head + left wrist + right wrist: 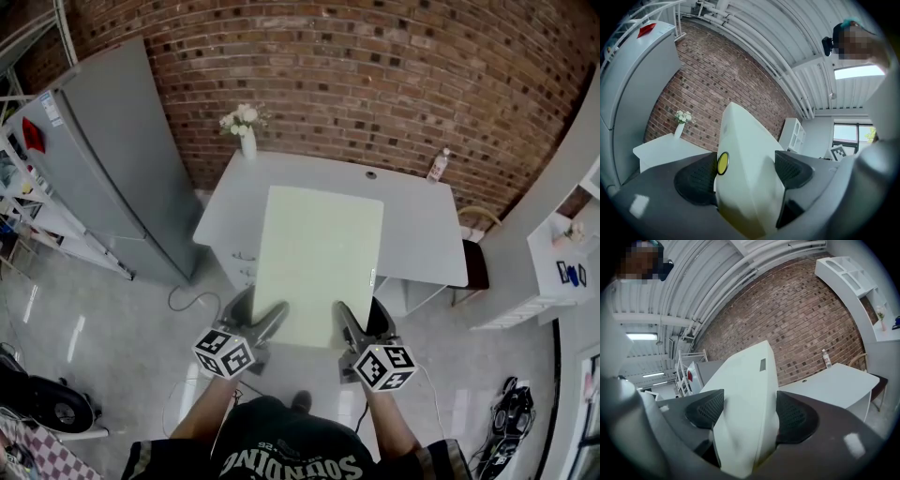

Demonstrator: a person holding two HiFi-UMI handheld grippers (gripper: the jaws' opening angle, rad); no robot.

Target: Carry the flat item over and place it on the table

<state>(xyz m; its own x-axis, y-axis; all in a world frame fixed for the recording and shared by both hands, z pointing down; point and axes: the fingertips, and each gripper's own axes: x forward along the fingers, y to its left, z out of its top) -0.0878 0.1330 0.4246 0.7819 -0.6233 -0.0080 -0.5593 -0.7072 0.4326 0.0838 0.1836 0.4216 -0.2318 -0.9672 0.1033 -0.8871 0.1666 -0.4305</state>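
Board [319, 262]: flat, rectangular, pale yellow-green, plain; small grey mark near far end in right gripper view. Held in air, long side pointing away from person. Near short edge clamped at both corners, left gripper [272, 319] and right gripper [347, 319], jaws pressed on both faces. Far part overlaps table [412, 234] in head view. Table: white top, against brick wall.
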